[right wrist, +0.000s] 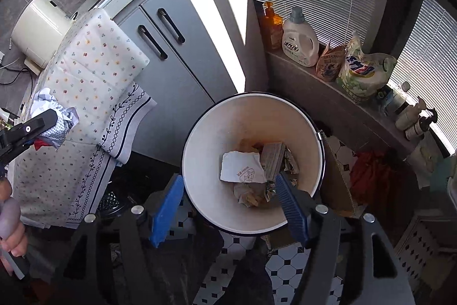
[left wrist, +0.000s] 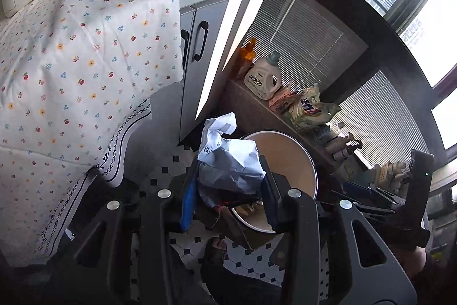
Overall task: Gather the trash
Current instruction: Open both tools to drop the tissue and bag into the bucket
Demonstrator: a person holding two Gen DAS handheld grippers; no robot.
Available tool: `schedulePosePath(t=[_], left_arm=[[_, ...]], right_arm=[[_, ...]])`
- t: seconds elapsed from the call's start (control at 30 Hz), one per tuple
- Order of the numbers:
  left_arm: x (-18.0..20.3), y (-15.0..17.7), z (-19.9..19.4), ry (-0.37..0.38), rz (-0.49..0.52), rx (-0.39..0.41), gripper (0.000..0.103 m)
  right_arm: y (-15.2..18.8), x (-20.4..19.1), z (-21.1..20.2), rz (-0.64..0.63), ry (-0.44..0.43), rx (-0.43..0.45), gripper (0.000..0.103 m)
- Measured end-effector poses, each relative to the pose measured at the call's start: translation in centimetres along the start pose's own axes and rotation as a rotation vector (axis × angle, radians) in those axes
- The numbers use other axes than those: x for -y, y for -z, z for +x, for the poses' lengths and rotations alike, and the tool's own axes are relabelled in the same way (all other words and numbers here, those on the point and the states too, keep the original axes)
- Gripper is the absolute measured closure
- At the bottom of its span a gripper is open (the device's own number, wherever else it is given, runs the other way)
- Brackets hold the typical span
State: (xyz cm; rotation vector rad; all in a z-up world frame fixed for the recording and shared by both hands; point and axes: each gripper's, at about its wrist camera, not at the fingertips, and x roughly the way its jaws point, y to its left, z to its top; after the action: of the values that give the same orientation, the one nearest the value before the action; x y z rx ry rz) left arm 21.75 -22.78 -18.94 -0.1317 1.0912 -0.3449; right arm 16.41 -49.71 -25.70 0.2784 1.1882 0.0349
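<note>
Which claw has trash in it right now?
The left claw: its pads clamp crumpled white paper near the bin. The right claw stands open over the bin, nothing between its pads.

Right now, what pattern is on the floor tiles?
White floor tiles with small black diamond insets; clearest in the right wrist view.

Crumpled paper wad (left wrist: 228, 159) above trash-filled white bin (right wrist: 200, 162)
</note>
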Motion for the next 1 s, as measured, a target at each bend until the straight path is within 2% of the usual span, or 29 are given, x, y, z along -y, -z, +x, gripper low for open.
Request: schedulePosePath(t=[0.43, 0.47, 0.57, 0.7, 1.0], left_arm=[[8.0, 0.6, 6.0, 0.129, 0.13, -0.127, 0.062], [8.6, 0.6, 6.6, 0.134, 0.139, -0.142, 0.059], [10.0, 0.7, 8.0, 0.132, 0.156, -0.188, 0.04], [10.9, 0.3, 8.2, 0.139, 0.152, -0.191, 0.024], [8.9, -0.6, 4.7, 0.077, 0.095, -0.114, 0.019]], right_arm=[[2.2, 7.2, -5.1, 0.16, 0.088, 0.074, 0.032], [2.3, 7.7, -5.4, 0.171, 0.095, 0.078, 0.032], [2.8, 8.8, -6.2, 0.196, 0.108, 0.087, 0.032], [2.9, 9.7, -6.6, 0.208, 0.108, 0.093, 0.032], [1.0, 8.2, -6.7, 0.149, 0.046, 0.119, 0.03]])
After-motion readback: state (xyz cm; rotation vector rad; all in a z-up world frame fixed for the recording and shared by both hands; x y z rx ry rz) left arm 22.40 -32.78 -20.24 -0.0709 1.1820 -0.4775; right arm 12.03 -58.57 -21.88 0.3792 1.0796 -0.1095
